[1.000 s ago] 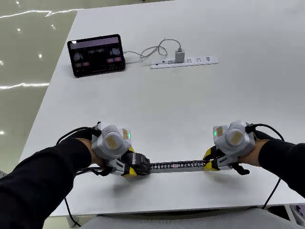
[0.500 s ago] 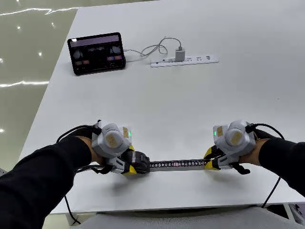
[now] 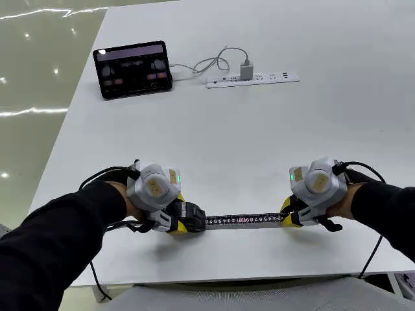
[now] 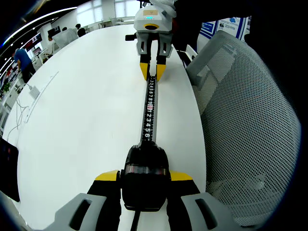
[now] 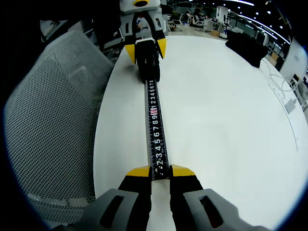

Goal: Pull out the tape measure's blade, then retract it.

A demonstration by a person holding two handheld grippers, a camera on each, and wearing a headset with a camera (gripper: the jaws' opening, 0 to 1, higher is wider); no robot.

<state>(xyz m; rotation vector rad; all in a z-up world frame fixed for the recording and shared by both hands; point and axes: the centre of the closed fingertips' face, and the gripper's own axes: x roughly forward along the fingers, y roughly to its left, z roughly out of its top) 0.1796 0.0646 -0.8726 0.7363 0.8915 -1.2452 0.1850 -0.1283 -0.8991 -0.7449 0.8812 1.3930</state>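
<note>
the left gripper [image 4: 144, 177] had its jaws clamped on the black tape measure case [image 3: 189, 217], with one yellow tip on each side of it. the right gripper [image 5: 161, 172] had its jaws pinched on the free end of the blade [image 5: 154, 125]. the blade ran straight from one pair of jaws to the other along the white table [image 3: 259, 142], numbers facing up. to one side of both jaw pairs, past the table edge, stood a mesh chair back [image 4: 250, 120]. well apart on the opposite side, across the table, lay a tablet [image 3: 133, 68] and a power strip [image 3: 253, 79].
</note>
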